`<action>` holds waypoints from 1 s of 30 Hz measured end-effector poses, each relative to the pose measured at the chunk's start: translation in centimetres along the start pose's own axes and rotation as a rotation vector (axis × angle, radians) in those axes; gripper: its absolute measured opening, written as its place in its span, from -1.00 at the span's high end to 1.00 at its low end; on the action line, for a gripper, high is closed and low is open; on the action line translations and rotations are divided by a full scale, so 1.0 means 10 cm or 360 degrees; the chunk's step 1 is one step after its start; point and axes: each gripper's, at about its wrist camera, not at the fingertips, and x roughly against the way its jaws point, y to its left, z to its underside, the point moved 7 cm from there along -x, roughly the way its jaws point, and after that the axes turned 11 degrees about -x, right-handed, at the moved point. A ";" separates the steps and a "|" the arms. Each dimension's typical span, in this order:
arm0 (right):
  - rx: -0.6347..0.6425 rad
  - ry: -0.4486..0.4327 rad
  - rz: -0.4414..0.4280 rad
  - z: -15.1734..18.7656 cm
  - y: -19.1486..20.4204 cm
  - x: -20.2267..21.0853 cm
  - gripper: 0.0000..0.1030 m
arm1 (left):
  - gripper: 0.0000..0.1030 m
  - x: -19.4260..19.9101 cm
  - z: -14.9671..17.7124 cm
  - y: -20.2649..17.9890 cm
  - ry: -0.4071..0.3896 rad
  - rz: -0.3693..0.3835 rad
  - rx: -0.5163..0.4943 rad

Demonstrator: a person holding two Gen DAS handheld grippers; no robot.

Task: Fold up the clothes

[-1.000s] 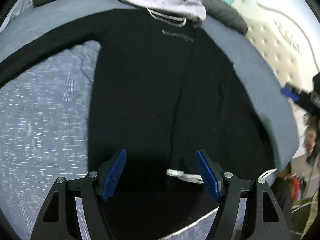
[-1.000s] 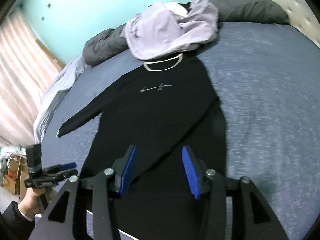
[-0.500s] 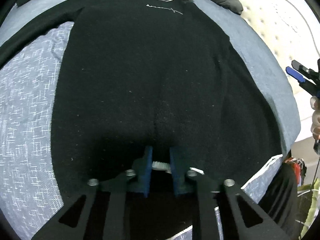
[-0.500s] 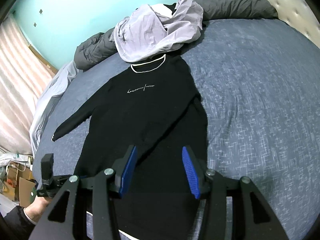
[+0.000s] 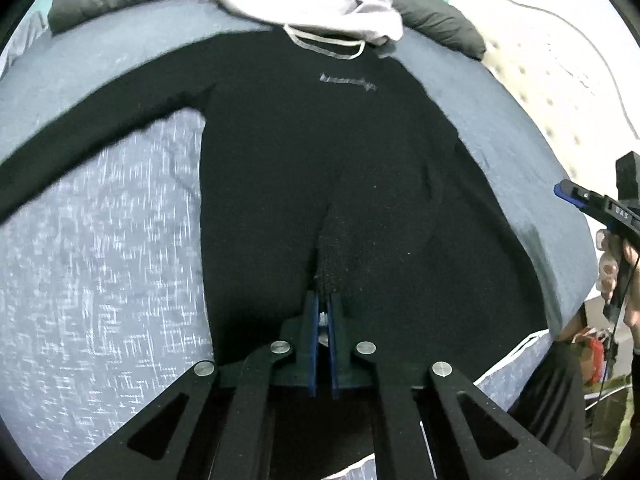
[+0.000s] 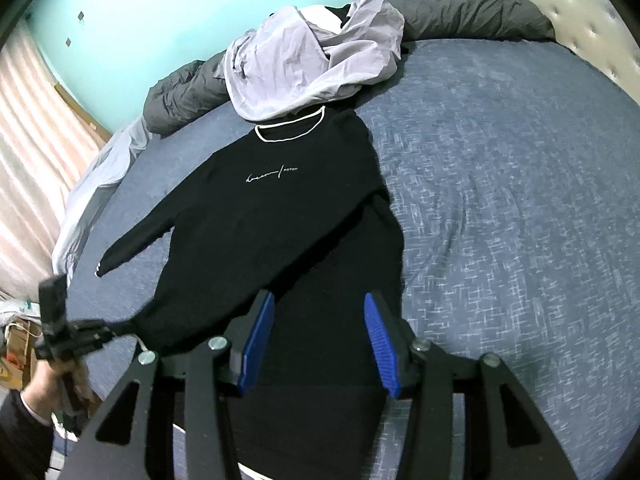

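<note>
My left claw [image 5: 323,312] is pinched together on a fold of the black sweater [image 5: 320,168], near its bottom hem; a ridge of knit rises out of the blue pads and runs up toward the chest. A bit of white shows between the pads, but I cannot tell what it is. My right claw [image 6: 318,338] stands apart, with nothing between its blue pads, hovering over the lower right part of the sweater.

The sweater lies front up on the bed [image 6: 500,200], on a blue-grey speckled cover. Its white-trimmed collar [image 6: 290,128] points toward the far side and white script [image 6: 272,174] crosses the chest. One sleeve [image 6: 132,240] stretches out flat to the left, its cuff near the bed's edge. The other sleeve is folded in over the body, running down toward my claws.

A crumpled lilac garment [image 6: 308,64] sits just beyond the collar, overlapping it. Behind that lies a dark grey duvet [image 6: 472,16], along the turquoise wall [image 6: 160,12]. A tufted cream headboard [image 5: 560,72] stands to the right.

In the right wrist view my left hand [image 6: 44,384] grips its tool off the bed's near left corner.
</note>
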 end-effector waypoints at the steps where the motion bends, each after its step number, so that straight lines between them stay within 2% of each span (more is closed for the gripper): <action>1: 0.0006 0.0000 0.0004 0.00 0.00 0.00 0.07 | 0.92 -0.04 0.02 0.02 0.0021 0.0002 0.0015; 5: 0.0007 0.0013 0.0041 -0.01 -0.05 -0.05 0.07 | 0.87 -0.16 0.16 0.10 0.0069 -0.0026 0.0060; 7: 0.0013 0.0019 0.0072 -0.04 -0.10 -0.11 0.07 | 0.83 -0.13 0.17 0.12 0.0043 -0.0048 0.0064; 9: 0.0018 0.0025 0.0103 -0.06 -0.16 -0.16 0.07 | 0.54 -0.07 0.15 0.15 0.0004 -0.0099 0.0061; 12: 0.0026 0.0034 0.0149 -0.10 -0.24 -0.25 0.06 | 0.15 0.04 0.02 0.13 -0.0100 -0.0082 0.0075; 16: 0.0036 0.0046 0.0210 -0.15 -0.35 -0.36 0.00 | 0.10 0.00 -0.29 0.07 -0.0200 -0.0035 0.0088; 20: 0.0081 0.0045 0.0275 -0.33 -0.47 -0.60 -0.02 | -0.20 -0.16 -0.51 0.06 -0.0270 -0.0026 0.0138; 26: 0.0258 0.0058 0.0412 -0.59 -0.59 -1.05 -0.02 | -0.28 -0.42 -0.69 0.11 -0.0342 -0.0060 0.0120; 30: 0.0296 0.0060 0.0436 -0.79 -0.70 -1.32 -0.02 | -0.31 -0.47 -0.73 0.16 -0.0376 -0.0067 0.0114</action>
